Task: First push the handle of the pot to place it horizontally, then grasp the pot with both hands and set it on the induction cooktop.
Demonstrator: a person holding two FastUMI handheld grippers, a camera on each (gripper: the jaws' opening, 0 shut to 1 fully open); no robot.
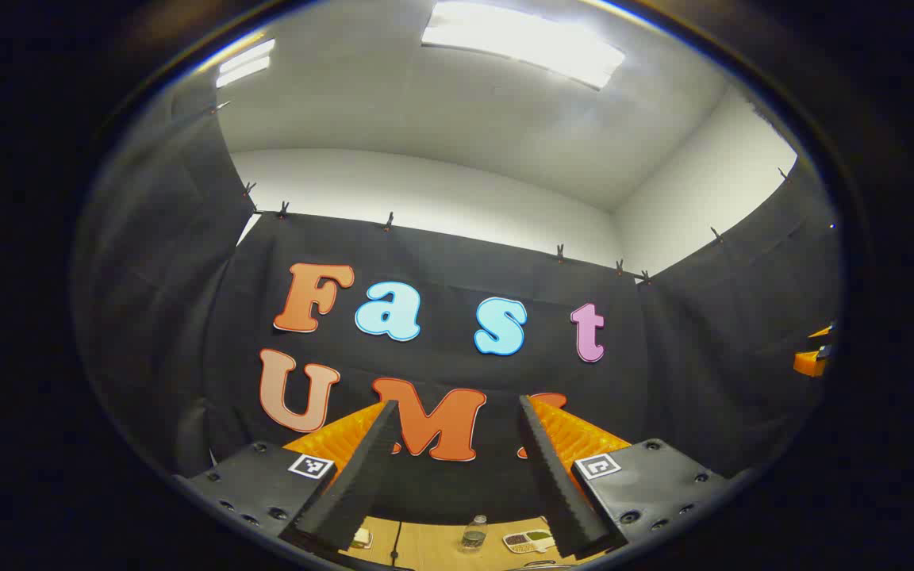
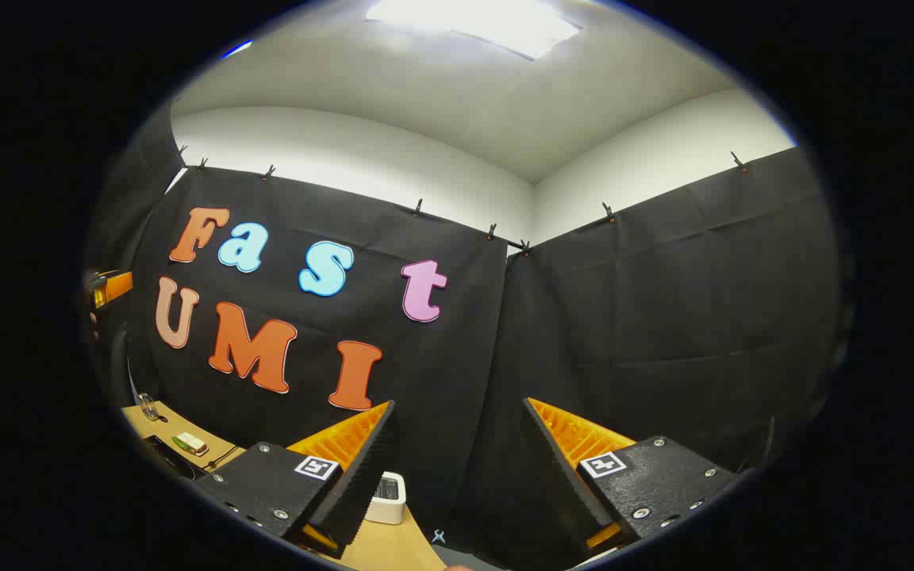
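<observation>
No legible text or labels beyond square coded markers.

1. Surface [image 1: 425, 547] cut off by the lower edge of the left gripper view, with just a narrow strip showing between the fingers.
2. Small clear bottle [image 1: 474, 534] and flat tray [image 1: 531, 541] too small to tell contents.
3. White box [image 2: 386, 498] half hidden behind a finger in the right gripper view.
4. Small items [image 2: 190, 443] at the far left too small to identify.
</observation>
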